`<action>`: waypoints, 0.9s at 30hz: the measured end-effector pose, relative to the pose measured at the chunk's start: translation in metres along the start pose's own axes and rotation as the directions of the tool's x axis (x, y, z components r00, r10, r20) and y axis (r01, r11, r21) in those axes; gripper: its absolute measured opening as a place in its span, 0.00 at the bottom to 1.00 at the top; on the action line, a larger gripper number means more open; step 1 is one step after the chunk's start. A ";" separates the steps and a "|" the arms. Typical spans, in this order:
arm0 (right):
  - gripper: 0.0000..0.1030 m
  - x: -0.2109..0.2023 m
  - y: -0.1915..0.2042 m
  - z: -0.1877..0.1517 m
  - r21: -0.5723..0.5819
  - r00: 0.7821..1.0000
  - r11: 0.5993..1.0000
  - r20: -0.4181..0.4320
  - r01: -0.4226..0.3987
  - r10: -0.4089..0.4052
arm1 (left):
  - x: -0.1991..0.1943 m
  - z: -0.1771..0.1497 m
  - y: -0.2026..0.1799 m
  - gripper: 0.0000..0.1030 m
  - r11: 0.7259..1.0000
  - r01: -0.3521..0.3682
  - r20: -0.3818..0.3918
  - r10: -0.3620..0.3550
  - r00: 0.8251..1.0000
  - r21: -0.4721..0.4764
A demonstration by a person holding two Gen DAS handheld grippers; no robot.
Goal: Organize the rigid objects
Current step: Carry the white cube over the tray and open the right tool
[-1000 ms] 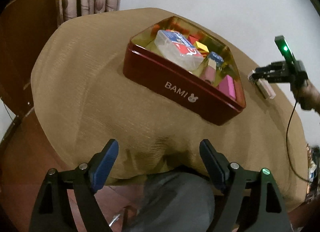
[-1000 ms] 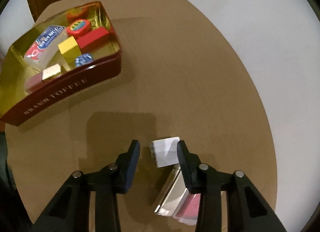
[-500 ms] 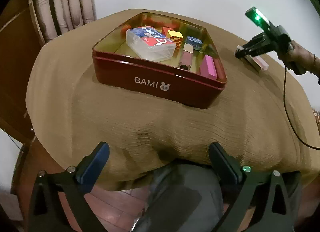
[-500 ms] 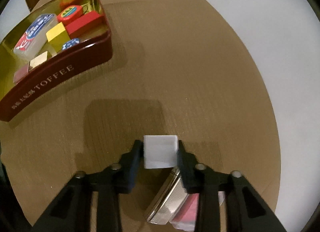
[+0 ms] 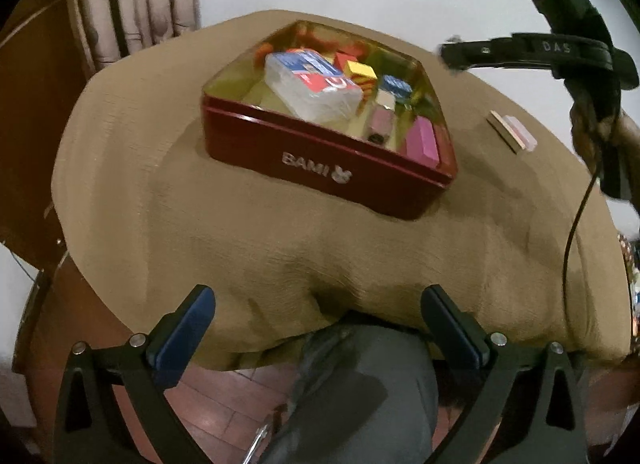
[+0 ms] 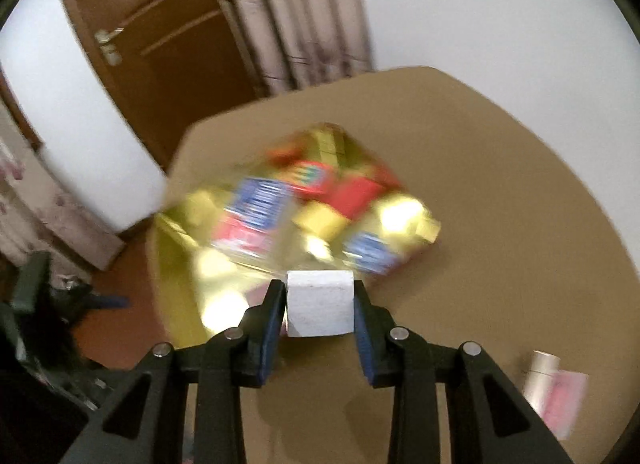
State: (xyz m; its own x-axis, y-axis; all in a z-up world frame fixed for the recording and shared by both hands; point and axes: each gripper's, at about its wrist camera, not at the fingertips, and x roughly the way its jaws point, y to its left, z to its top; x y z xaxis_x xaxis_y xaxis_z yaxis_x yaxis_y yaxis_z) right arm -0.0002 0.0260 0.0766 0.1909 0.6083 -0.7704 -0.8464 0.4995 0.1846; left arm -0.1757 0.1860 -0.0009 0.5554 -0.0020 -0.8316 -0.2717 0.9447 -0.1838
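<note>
My right gripper (image 6: pixel 320 304) is shut on a white block (image 6: pixel 320 303) and holds it in the air near the edge of the red tin (image 5: pixel 320 168). The tin, blurred in the right wrist view (image 6: pixel 296 216), holds several small coloured blocks and a clear plastic box (image 5: pixel 312 88). In the left wrist view the right gripper (image 5: pixel 448 54) shows high at the right, above the tin's far corner. My left gripper (image 5: pixel 316 312) is open and empty, low at the near edge of the table, well short of the tin.
A silver case with a pink item (image 5: pixel 512 130) lies on the tan tablecloth (image 5: pixel 200 204) right of the tin, and shows in the right wrist view (image 6: pixel 556 392). A door (image 6: pixel 160 48) and curtains (image 6: pixel 304 12) stand behind. A person's knee (image 5: pixel 360 384) is below the table edge.
My right gripper closed on the white block, lifted it off the table and swung it toward the tin. My left gripper stayed open, shifting only slightly.
</note>
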 end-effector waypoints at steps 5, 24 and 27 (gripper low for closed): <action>0.32 0.042 0.053 0.023 0.015 0.987 0.987 -0.013 -0.157 0.158 | -0.008 0.001 0.003 0.99 1.000 -0.005 0.019 0.005 1.000 -0.005; 0.32 0.158 0.067 0.079 0.151 0.997 0.988 -0.079 -0.003 0.015 | -0.008 0.002 0.009 0.99 0.999 0.030 -0.018 -0.031 0.999 -0.038; 0.32 0.160 0.067 0.083 0.101 0.996 0.993 -0.070 0.068 -0.061 | -0.007 0.000 0.006 0.99 0.999 0.027 -0.020 -0.027 0.999 -0.024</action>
State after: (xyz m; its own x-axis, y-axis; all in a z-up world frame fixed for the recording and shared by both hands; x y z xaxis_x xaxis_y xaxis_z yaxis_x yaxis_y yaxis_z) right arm 0.0149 0.2077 0.0166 0.2069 0.5322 -0.8210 -0.7772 0.5991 0.1925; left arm -0.1815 0.1911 0.0040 0.5469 -0.0341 -0.8365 -0.2759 0.9360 -0.2185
